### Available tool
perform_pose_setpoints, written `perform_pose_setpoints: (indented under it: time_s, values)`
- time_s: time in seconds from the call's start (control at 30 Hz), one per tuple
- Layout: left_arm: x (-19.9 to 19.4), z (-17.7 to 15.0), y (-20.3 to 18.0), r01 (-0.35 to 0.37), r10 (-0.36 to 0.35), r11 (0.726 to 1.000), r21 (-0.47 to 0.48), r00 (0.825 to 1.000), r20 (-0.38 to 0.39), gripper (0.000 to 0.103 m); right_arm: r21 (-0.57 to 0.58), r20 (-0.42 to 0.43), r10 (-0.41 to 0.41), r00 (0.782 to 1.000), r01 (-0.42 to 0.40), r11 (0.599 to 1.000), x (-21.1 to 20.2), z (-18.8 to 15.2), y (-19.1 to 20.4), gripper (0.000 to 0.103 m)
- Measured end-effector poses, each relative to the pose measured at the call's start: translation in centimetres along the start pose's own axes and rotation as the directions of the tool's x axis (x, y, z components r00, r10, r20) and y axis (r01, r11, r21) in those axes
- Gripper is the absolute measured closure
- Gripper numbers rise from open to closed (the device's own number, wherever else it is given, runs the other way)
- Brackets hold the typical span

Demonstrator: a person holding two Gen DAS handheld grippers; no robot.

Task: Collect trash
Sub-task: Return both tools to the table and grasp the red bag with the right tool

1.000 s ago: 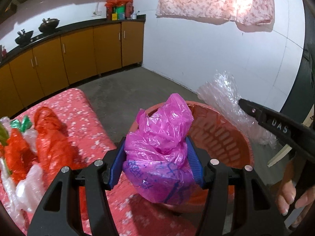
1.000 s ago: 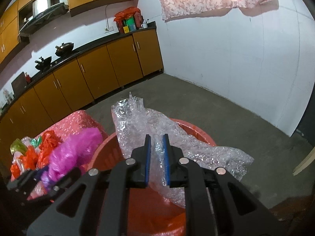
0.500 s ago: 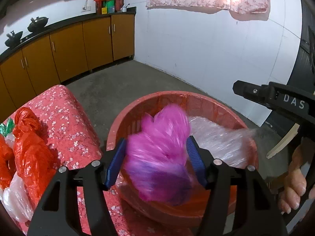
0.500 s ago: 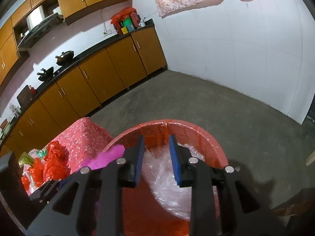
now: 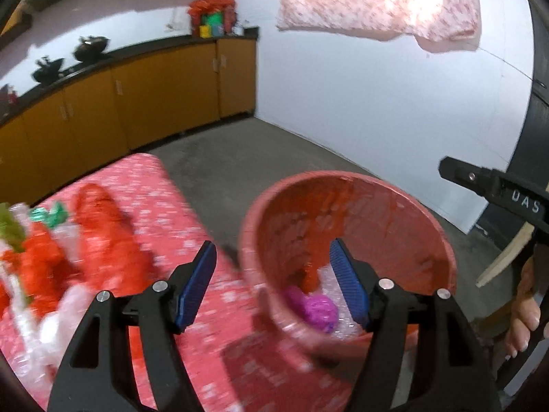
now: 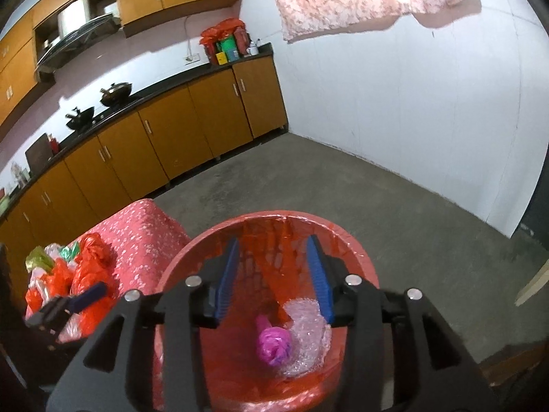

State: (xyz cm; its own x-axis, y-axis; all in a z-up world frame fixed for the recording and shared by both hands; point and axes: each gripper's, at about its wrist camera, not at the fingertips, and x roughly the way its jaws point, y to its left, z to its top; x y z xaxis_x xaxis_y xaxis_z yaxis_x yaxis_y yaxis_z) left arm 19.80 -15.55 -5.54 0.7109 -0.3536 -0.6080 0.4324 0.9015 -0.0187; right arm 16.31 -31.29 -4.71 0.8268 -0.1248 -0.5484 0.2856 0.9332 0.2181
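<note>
The right gripper [image 6: 272, 276] hangs over the red basket [image 6: 357, 257] at lower centre of its frame, its ribbed blue pads parted after just opening, with nothing between them; that position suits a release straight into the basket. Beneath it, on the bottom, lie the crumpled pink bag [image 6: 274, 341] and the clear, pebbly bubble wrap [image 6: 308, 326], touching each other. The left gripper [image 5: 272, 283], at lower centre of its own blurred frame, has likewise been spreading and stands wide and empty, straddling the basket's near rim. To the left of both frames, on the flower-print red cloth [image 6: 144, 230], glossy orange-red bags [image 6: 91, 264] and pale plastic scraps sit heaped, probably the next trash to collect.
</note>
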Motion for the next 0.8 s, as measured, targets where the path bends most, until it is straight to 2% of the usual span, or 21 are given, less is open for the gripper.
perform_pose_setpoints:
  time_s: [0.13,0.27,0.37,0.5,0.6,0.7,0.8]
  values:
    - [-3.5,-1.1,3.3,-0.103,0.104,0.994,-0.031,0.994,0.041,0.032,-0.059,0.015,0.039,0.999,-0.038,0.998,-1.2,-0.8,3.0,0.051]
    - [-7.2,-3.1,7.7,-0.217,0.224,0.971,-0.102,0.973,0.063,0.03,-0.12,-0.008,0.102,0.995,-0.102,0.988,-1.7,-2.1,6.8,0.05]
    - [-9.9,-5.0,11.8,-0.335,0.349,0.927,-0.168,0.935,0.061,0.027,-0.182,-0.037,0.148,0.988,-0.152,0.972,-1.5,-3.5,10.6,0.05]
    - [-11.1,-6.7,15.8,-0.424,0.437,0.88,-0.213,0.9,0.013,0.026,-0.228,-0.092,0.215,0.972,-0.231,0.946,-0.5,-5.1,15.5,0.05]
    - [-10.9,-7.7,18.2,-0.452,0.459,0.858,-0.246,0.888,-0.032,0.026,-0.26,-0.123,0.241,0.963,-0.266,0.928,0.4,-5.9,19.0,0.05]
    - [-10.8,-8.7,20.4,-0.451,0.451,0.843,-0.294,0.89,-0.072,0.026,-0.292,-0.146,0.246,0.958,-0.28,0.915,1.8,-6.7,22.1,0.049]
    - [-10.8,-9.4,21.7,-0.453,0.448,0.832,-0.321,0.889,-0.092,0.026,-0.294,-0.168,0.242,0.956,-0.283,0.913,3.4,-7.0,24.0,0.043]
